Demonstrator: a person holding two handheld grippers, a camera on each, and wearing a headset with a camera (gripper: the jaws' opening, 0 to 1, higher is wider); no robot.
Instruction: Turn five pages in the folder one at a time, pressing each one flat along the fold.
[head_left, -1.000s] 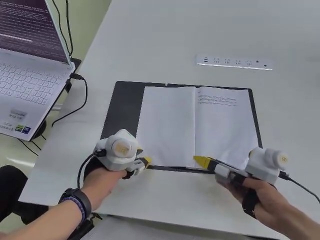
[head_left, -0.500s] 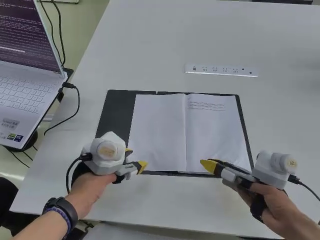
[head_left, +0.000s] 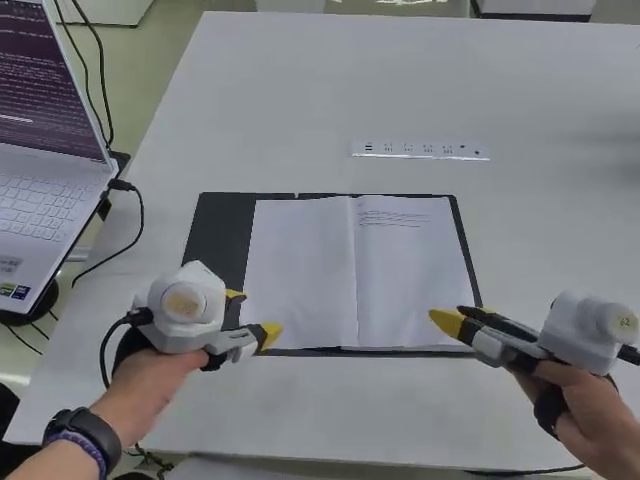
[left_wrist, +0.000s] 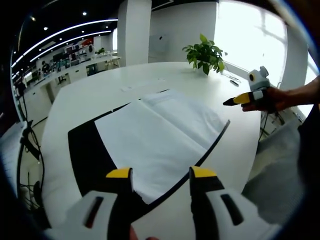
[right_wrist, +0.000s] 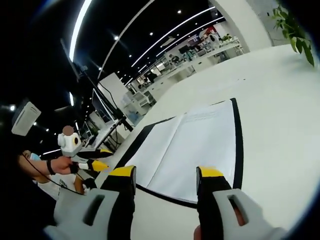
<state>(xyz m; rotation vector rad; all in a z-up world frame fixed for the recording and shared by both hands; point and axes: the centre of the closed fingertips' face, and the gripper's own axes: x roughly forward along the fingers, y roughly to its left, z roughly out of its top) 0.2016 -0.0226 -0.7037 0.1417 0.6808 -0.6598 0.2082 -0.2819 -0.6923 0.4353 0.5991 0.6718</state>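
Claws gape empty: left claw (left_wrist: 155, 173) and right claw (right_wrist: 166, 171) point inward, flanking folder (head_left: 222, 235).

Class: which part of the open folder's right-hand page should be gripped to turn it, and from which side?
Grip the right-hand page at its free outer edge by the near corner, approaching from the right with the right gripper, its open jaws close by. The page lies flat, bound at the centre fold, so probably only that edge lifts.

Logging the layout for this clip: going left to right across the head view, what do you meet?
The laptop → left hand-held gripper → folder, lying open → right hand-held gripper.
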